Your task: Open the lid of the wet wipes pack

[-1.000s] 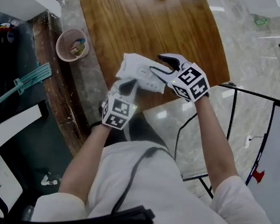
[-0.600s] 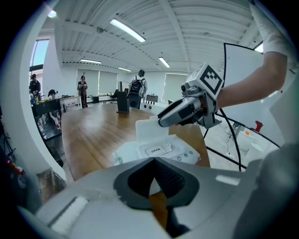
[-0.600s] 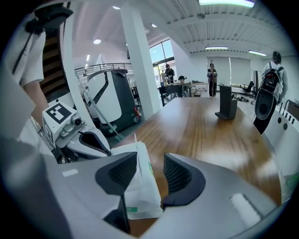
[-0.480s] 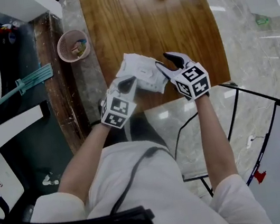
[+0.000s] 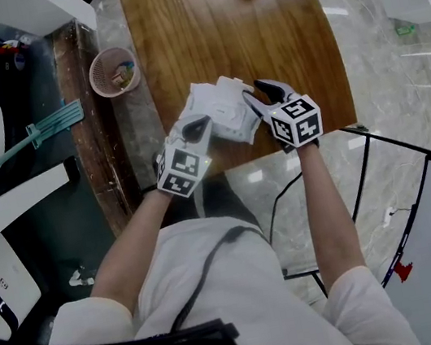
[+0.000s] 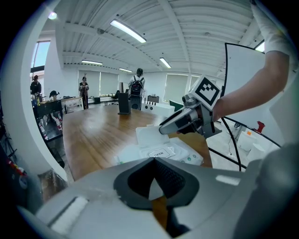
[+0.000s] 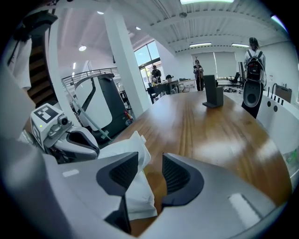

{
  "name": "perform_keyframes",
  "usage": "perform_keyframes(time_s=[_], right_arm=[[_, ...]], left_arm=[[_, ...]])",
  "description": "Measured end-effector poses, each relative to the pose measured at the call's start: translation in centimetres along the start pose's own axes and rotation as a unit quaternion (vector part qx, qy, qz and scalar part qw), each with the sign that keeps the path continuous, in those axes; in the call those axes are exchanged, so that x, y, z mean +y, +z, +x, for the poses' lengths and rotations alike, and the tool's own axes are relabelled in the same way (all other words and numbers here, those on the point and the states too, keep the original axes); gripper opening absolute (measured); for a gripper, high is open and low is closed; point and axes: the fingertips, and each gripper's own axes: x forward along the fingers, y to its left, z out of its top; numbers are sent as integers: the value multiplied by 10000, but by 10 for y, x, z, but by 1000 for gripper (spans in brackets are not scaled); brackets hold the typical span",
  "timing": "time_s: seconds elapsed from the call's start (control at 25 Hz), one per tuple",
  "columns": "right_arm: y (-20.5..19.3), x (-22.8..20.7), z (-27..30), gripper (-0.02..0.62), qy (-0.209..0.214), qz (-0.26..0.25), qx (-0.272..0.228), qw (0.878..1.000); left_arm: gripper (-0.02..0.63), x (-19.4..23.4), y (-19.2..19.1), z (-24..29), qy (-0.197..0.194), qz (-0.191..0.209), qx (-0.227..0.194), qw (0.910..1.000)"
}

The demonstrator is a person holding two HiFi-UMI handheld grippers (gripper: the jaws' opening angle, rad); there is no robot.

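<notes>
**Head view: soft white pack pinched at the near edge of a glossy wooden surface**

Head view is showing the wet wipes pack (image 5: 220, 113), a soft, wrinkling pouch of white film. It is sitting over the near edge of the polished, wood-grained surface (image 5: 239, 23). The left gripper (image 5: 194, 130) is coming at it from 7 o'clock, its smooth grey fingers (image 5: 199, 126) closing on the pack's near corner. In the left gripper view the dark ribbed pads are meeting at their tips with a pale sliver of film between them. Beyond them, a rounded label (image 6: 159, 152) printed OPEN is lying on the pack's top.

The right gripper (image 5: 255, 93) is reaching in from 3 o'clock with its fingers standing apart, and they have just been closing. In the right gripper view the pack's crumpled edge is showing low in the gap, beside one textured pad, with neither pad pressing on it.

A round pink basket (image 5: 92, 69) is standing on the floor at 10 o'clock of the pack, well apart.

Compared with a second ago, the right gripper is sitting closer against the pack's 2 o'clock corner. Its marker cube (image 5: 295, 120) is now rolled so that one face is looking more squarely upward. The pack is lying slightly further toward 12 o'clock, while the left gripper is hardly shifting.
</notes>
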Motion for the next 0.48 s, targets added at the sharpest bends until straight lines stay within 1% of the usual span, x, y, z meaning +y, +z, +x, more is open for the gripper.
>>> perform_keyframes(time_s=[0.16, 0.48], right_arm=[[-3, -3, 3, 170, -48, 145, -5, 9999], [2, 1, -4, 170, -95, 85, -74, 9999]], left_arm=[[6, 1, 2, -1, 13, -8, -15, 10000], [6, 5, 9, -6, 25, 26, -75, 10000]])
